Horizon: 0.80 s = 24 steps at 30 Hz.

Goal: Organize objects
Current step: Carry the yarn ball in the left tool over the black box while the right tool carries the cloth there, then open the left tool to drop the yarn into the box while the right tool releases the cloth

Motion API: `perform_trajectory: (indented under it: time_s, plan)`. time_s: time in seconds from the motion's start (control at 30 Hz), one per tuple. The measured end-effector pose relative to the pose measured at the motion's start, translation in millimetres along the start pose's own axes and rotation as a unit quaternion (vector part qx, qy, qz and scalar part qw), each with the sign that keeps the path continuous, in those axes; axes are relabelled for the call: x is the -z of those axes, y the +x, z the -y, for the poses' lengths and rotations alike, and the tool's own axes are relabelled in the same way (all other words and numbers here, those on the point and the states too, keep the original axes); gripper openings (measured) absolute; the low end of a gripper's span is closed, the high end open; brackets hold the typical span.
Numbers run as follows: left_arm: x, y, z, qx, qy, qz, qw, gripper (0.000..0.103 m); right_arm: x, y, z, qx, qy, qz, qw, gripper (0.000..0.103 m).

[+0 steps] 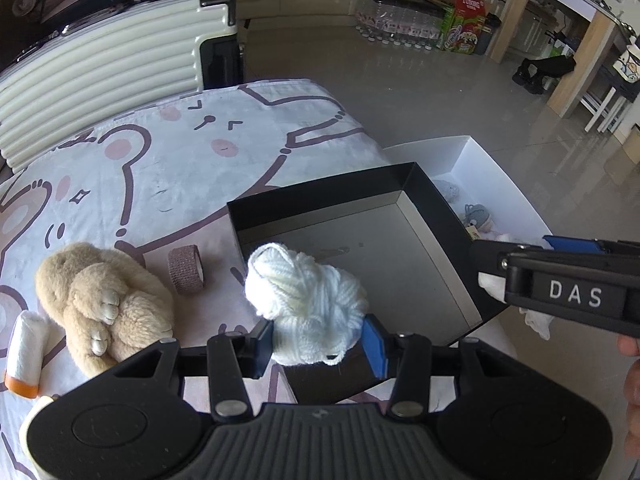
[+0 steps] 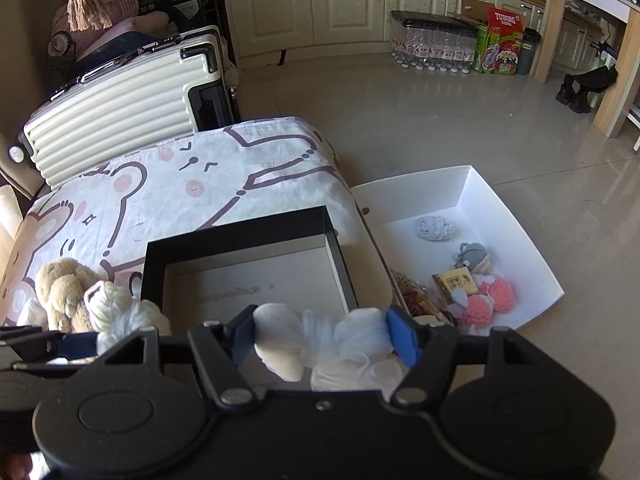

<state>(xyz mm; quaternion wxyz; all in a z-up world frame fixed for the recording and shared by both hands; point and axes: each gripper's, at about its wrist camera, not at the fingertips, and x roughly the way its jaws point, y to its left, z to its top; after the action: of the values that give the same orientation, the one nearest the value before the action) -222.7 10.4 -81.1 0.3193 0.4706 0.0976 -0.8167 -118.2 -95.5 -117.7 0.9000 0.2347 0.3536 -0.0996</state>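
My left gripper [image 1: 318, 342] is shut on a white yarn ball [image 1: 308, 300] and holds it above the near left corner of an empty black box [image 1: 360, 248]. The same yarn ball shows at the left of the right wrist view [image 2: 120, 312]. My right gripper [image 2: 322, 336] is shut on a white fluffy bundle [image 2: 332, 344] over the near edge of the black box [image 2: 248, 276]. The right gripper also shows at the right of the left wrist view [image 1: 568, 280], with white fabric [image 1: 494, 284] under it.
A tan plush toy [image 1: 104, 300], a brown bandage roll [image 1: 187, 269] and a white roll with an orange cap [image 1: 25, 354] lie on the bear-print sheet [image 1: 192, 152]. A white box [image 2: 480, 240] on the floor holds several small knitted toys. A cream suitcase [image 2: 120, 104] stands behind.
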Motion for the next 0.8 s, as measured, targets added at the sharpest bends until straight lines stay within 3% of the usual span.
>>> perform_trajectory:
  time_s: [0.27, 0.57, 0.8]
  plan:
    - [-5.4, 20.6, 14.8, 0.011, 0.050, -0.016, 0.9986, 0.048, -3.9, 9.9, -1.6, 0.008, 0.024, 0.002, 1.000, 0.069]
    - [-5.6, 44.9, 10.9, 0.022, 0.047, -0.057, 0.9971, 0.048, -6.6, 26.0, 3.9, 0.011, 0.065, -0.012, 0.998, 0.069]
    - [-4.6, 50.7, 9.6, 0.032, 0.057, -0.065, 0.9957, 0.048, -11.8, 40.7, -0.1, 0.007, 0.094, -0.019, 0.995, 0.069]
